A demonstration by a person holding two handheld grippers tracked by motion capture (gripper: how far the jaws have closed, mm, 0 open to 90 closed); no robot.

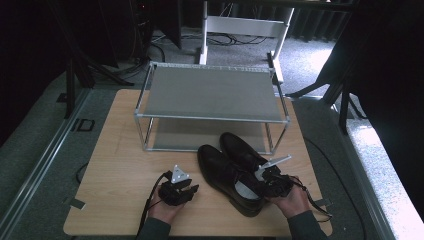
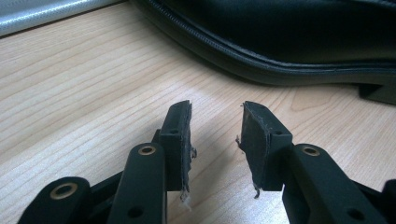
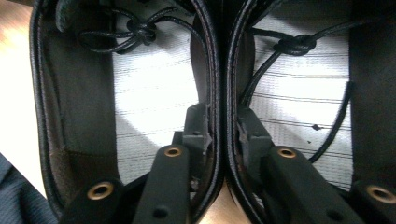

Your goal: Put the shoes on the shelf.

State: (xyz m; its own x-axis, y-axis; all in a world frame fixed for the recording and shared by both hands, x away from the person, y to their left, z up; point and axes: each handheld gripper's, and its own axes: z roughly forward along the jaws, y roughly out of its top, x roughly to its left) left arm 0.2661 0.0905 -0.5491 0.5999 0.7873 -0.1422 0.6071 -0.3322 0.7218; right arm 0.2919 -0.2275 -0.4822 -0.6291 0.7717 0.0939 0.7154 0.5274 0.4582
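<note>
Now two black dress shoes [image 1: 235, 170] lie at table centre-right, six o'clock of the shoe rack [image 1: 210, 92]; right gripper [image 3: 223, 133] pinches both inner collars together, left gripper [image 2: 215, 135] gapes empty at seven o'clock.

A wooden bench [image 1: 125, 165] stands on grey carpet [image 1: 310, 60] — dark curtains [image 1: 390, 75] hang around, daylight falls at the right, and a white frame [image 1: 245, 25] with cables stands behind.

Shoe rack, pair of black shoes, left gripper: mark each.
shoe rack [image 1: 210, 92], high view, top shelf.
pair of black shoes [image 1: 220, 167], high view, left shoe's upper.
left gripper [image 2: 215, 126], left gripper view, midway between fingertips.
</note>
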